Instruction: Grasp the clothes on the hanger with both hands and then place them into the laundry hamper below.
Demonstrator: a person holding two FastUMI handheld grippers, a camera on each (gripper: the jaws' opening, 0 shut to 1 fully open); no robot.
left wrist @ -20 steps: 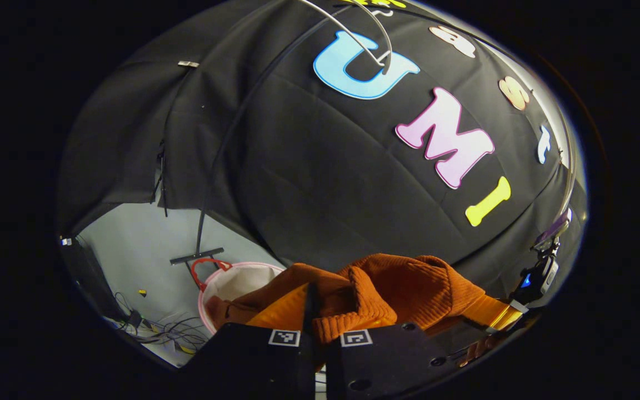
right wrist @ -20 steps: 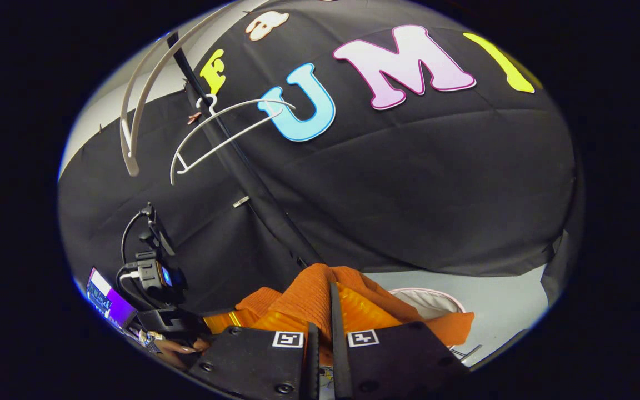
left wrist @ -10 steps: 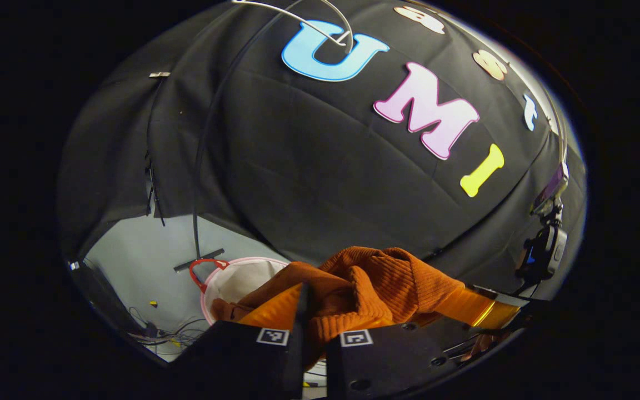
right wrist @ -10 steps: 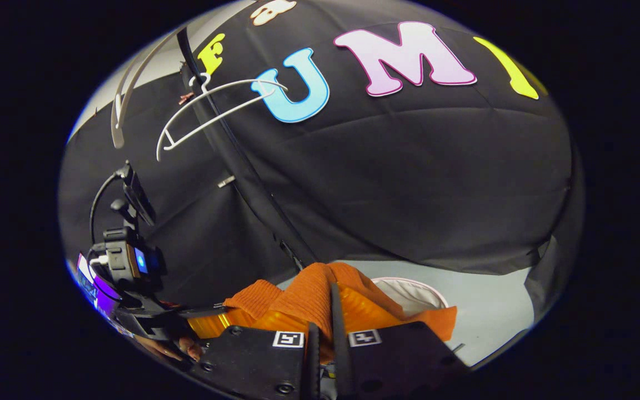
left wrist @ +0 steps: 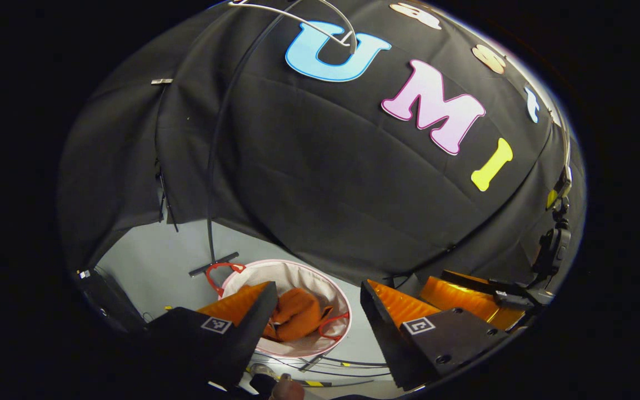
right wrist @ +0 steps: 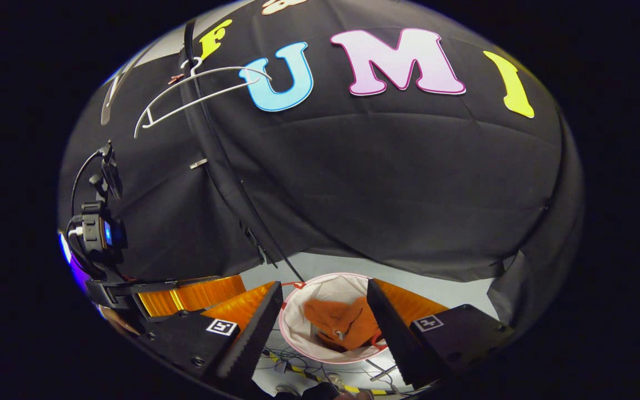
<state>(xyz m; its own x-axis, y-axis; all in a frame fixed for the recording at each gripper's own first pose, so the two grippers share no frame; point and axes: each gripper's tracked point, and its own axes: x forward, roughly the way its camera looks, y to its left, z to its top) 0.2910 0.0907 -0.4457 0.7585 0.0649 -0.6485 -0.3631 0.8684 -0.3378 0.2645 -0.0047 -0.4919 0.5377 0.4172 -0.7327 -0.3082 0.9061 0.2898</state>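
Left gripper (left wrist: 314, 297): spread wide, nothing between the fingers; poised above the hamper, apart from the garment. Seen also at the left edge of the right gripper view (right wrist: 186, 294).
Right gripper (right wrist: 325, 297): likewise wide apart and holding nothing; hamper opening framed between its fingers. Seen also at the right edge of the left gripper view (left wrist: 464, 294).
Orange garment (right wrist: 342, 322): crumpled inside the hamper, resting on the white lining, clear of both grippers; in the left gripper view (left wrist: 295, 319) lying toward the near wall.
Laundry hamper (left wrist: 303, 272): round, white-lined, pink rim, red handles; standing on the floor directly below both grippers; rim (right wrist: 292, 339) fully visible between the right fingers.
White hanger (right wrist: 198, 91): bare, hooked on the dark rail high above the hamper, hanging tilted.
Rail stand (right wrist: 225, 166): dark pole running down to a foot on the floor just behind the hamper.
Floor (left wrist: 148, 261): pale grey; loose cables near the hamper's front.
Backdrop (right wrist: 409, 183): black cloth wall behind the stand.
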